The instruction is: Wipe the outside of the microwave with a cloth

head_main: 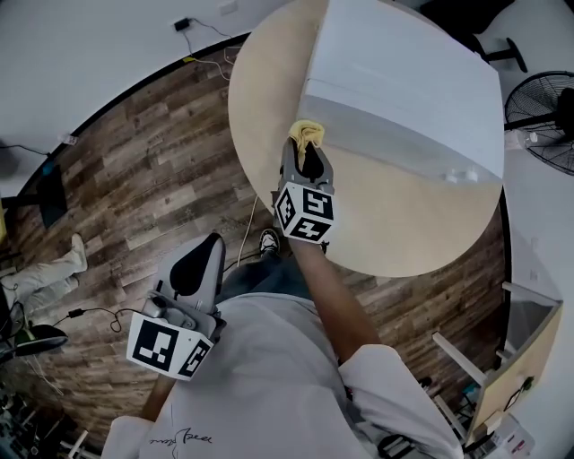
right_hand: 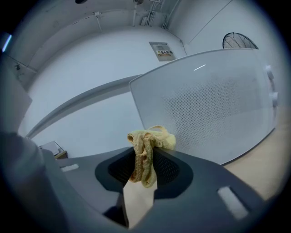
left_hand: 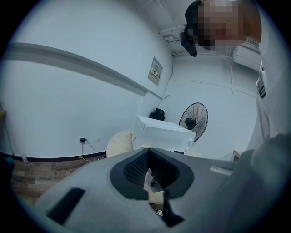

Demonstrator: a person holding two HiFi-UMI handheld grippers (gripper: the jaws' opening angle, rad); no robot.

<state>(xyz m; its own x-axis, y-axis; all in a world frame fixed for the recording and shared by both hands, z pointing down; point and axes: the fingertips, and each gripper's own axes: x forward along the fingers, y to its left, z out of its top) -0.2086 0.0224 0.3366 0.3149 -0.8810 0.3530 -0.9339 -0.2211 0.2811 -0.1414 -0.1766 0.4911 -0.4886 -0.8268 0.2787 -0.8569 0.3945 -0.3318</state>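
The round, pale wooden surface [head_main: 395, 235] occupies the 12 to 3 o'clock part of the head view. It stands on a dark plank floor [head_main: 143, 170]. The white microwave [head_main: 404, 81] sits on the surface's far half, toward 1 o'clock. A black pedestal fan [head_main: 543, 109] stands off the surface at 3 o'clock. A wall socket [head_main: 182, 23] with trailing cable lies at 11 o'clock, at the base of a white wall.

The right claw [right_hand: 144, 169] is closed on a bunched yellow cloth [right_hand: 150, 141]. The cloth's free end projects past the tips, at the microwave's perforated side panel near its front corner. Contact with the panel cannot be confirmed.

The left claw [left_hand: 150, 176] is held low at 7 o'clock, over the floor. Its jaws are drawn together to a narrow slit and hold nothing.
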